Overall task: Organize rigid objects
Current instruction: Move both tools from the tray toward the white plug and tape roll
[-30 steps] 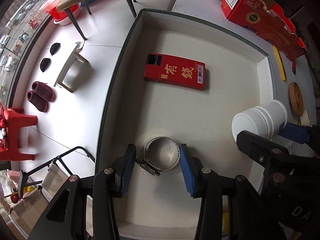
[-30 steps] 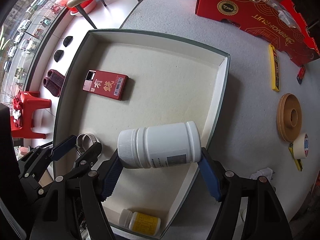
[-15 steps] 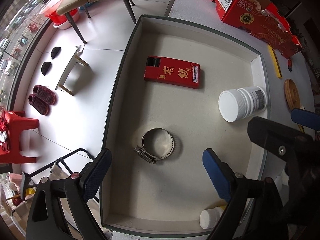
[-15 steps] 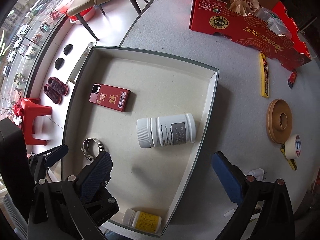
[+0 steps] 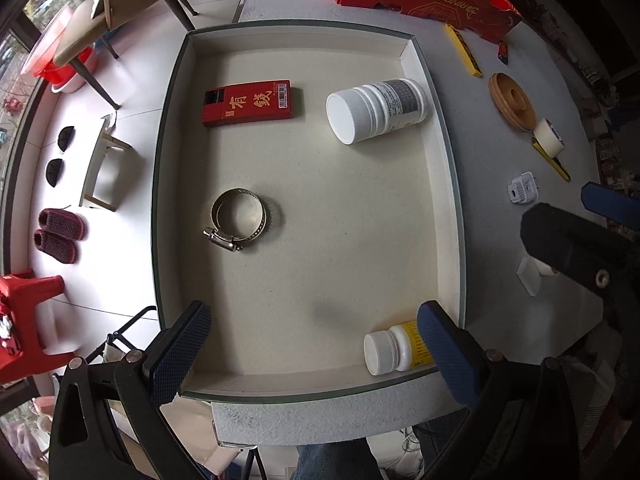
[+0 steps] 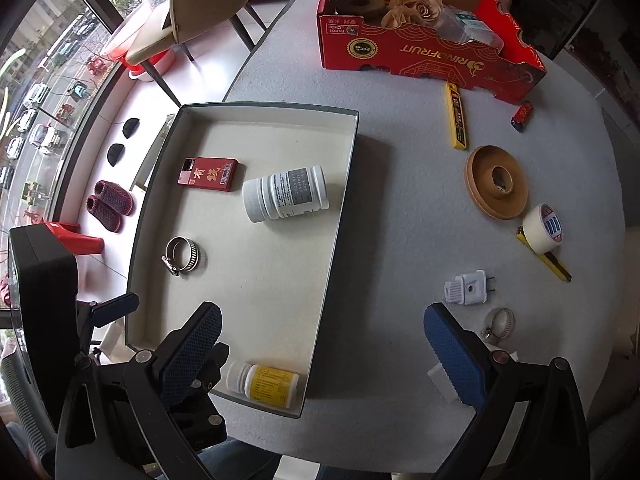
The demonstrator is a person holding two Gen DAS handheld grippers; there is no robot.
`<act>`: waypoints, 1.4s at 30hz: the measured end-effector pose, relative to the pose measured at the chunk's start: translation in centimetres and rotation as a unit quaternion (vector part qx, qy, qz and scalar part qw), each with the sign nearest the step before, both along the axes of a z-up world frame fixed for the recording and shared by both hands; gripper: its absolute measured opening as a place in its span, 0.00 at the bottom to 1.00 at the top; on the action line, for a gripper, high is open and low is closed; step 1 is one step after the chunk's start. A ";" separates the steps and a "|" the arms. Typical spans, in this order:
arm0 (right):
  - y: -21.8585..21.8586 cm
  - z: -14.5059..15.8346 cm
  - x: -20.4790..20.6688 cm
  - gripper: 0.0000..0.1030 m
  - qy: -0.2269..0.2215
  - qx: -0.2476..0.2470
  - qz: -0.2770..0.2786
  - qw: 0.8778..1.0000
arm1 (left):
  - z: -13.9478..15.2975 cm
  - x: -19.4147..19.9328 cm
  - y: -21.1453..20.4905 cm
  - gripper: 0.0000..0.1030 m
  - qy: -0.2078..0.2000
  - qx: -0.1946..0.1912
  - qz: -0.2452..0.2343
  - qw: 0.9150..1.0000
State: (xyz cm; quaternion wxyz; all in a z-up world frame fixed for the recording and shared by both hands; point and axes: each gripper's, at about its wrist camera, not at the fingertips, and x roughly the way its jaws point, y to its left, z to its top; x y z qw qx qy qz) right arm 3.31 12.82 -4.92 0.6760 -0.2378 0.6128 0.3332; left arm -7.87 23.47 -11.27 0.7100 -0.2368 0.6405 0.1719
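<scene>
A shallow white tray (image 5: pixel 448 184) (image 6: pixel 340 208) on the grey table holds a red box (image 5: pixel 248 102) (image 6: pixel 210 174), a large white bottle lying on its side (image 5: pixel 376 110) (image 6: pixel 286 198), a metal hose clamp (image 5: pixel 238 218) (image 6: pixel 182 256) and a small yellow-labelled bottle (image 5: pixel 396 346) (image 6: pixel 264 386). My left gripper (image 5: pixel 312 344) is open and empty above the tray's near edge. My right gripper (image 6: pixel 320 348) is open and empty, raised over the tray's near right corner.
On the table right of the tray lie a white plug adapter (image 6: pixel 468 288), a second hose clamp (image 6: pixel 498 322), a tape roll (image 6: pixel 544 226), a wooden ring (image 6: pixel 496 182) and a yellow knife (image 6: pixel 456 116). A red cardboard box (image 6: pixel 424 44) stands at the back.
Both grippers opened, let go and pulled back and up. The left released the hose clamp, the right released the large white bottle, which now lies in the tray.
</scene>
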 end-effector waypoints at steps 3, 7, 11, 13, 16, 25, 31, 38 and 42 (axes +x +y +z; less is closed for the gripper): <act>-4.6 -0.7 0.1 0.99 0.006 -0.006 -0.024 1.000 | 0.3 0.6 -1.3 1.00 0.007 0.002 -0.019 1.000; -9.9 -2.3 1.6 0.99 0.027 -0.027 -0.052 0.998 | 1.2 1.9 -2.9 1.00 0.009 0.012 -0.026 1.000; -13.7 -2.7 4.5 0.99 0.038 -0.026 -0.072 0.996 | 1.9 3.5 -4.8 1.00 0.010 0.023 -0.010 1.000; -15.3 -2.6 6.1 0.99 0.043 -0.015 -0.076 0.996 | 2.2 4.6 -6.2 1.00 0.014 0.031 -0.004 0.999; -17.2 -2.5 8.3 0.99 0.051 -0.008 -0.072 0.996 | 2.8 5.9 -8.3 1.00 0.019 0.044 0.005 0.999; -22.0 -3.5 12.2 0.99 0.084 -0.016 -0.040 0.996 | 4.4 8.3 -14.2 1.00 0.035 0.059 0.033 0.997; -24.5 -4.3 14.3 0.99 0.107 -0.017 -0.065 0.992 | 5.0 10.3 -15.3 1.00 0.043 0.055 0.039 0.997; -27.3 -5.9 15.0 0.99 0.123 -0.032 -0.092 0.988 | 1.6 15.8 -14.9 1.00 0.046 -0.010 0.079 0.996; -30.0 -7.6 14.3 0.99 0.137 -0.066 -0.099 0.983 | -1.6 18.8 -15.0 1.00 0.066 -0.016 0.098 0.993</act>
